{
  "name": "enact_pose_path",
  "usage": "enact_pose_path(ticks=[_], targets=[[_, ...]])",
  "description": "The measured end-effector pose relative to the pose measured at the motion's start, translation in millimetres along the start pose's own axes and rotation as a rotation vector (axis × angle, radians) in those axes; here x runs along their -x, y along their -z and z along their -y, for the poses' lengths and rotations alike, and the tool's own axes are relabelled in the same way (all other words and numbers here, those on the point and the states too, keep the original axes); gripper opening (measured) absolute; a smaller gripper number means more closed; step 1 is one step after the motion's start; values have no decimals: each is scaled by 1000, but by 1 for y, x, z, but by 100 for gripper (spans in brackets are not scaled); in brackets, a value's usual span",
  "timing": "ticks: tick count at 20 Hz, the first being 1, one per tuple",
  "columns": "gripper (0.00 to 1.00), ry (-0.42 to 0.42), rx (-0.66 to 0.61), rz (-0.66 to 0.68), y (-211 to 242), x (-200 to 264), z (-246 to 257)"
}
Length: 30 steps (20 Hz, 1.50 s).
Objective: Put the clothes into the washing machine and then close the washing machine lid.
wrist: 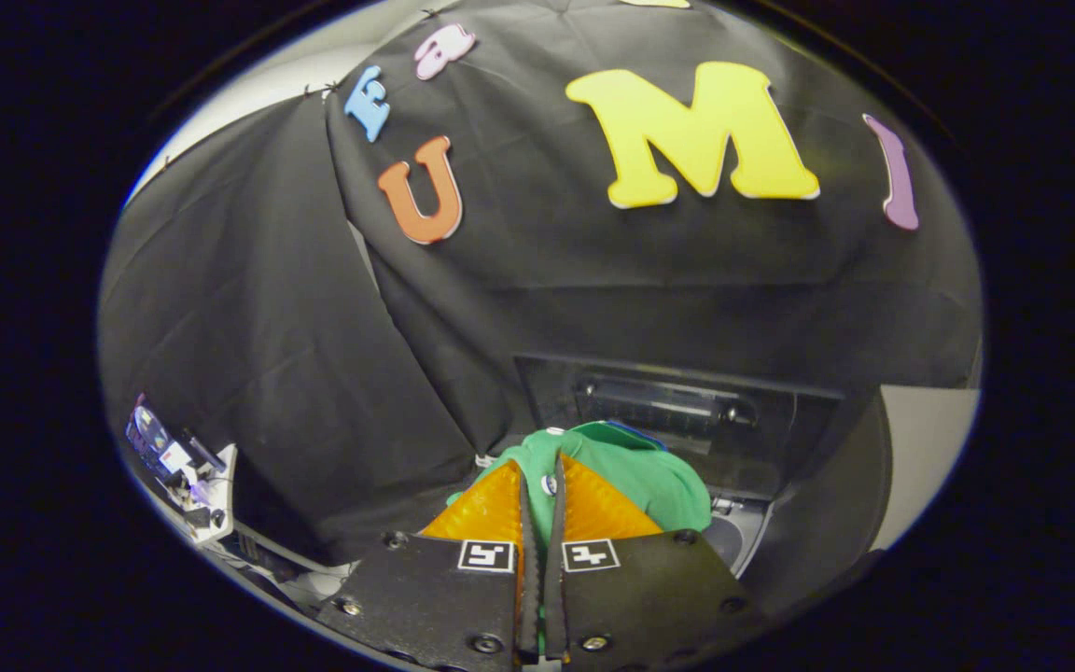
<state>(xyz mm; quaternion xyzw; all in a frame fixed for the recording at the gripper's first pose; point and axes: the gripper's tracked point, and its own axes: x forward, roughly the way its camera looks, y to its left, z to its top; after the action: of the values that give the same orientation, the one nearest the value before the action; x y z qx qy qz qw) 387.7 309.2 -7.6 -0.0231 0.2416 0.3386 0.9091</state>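
I observe my gripper (542, 485) clenched on a green garment (649, 471), fingers nearly together with the cloth pinched between them. The garment bunches just ahead of the fingertips, held above the washer (743, 532). The washer's raised lid (677, 411) stands behind the garment, against the booth wall.

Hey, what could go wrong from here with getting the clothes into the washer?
The hand-held gripper pinches only a thin fold of the green garment, so it may slip out before reaching the washing machine. The bunched cloth hangs ahead of the fingers and hides much of the machine beyond, so it could snag or drape over the edge.
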Motion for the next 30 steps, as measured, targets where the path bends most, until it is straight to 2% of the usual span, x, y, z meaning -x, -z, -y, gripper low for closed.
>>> enact_pose_path(ticks=[9, 15, 23, 30], targets=[[6, 127, -65, -106, 74, -76, 47], [6, 212, -22, -158, 105, -120, 73], [6, 297, -110, -353, 170, -150, 96], [6, 329, -156, -418, 199, -173, 103]])
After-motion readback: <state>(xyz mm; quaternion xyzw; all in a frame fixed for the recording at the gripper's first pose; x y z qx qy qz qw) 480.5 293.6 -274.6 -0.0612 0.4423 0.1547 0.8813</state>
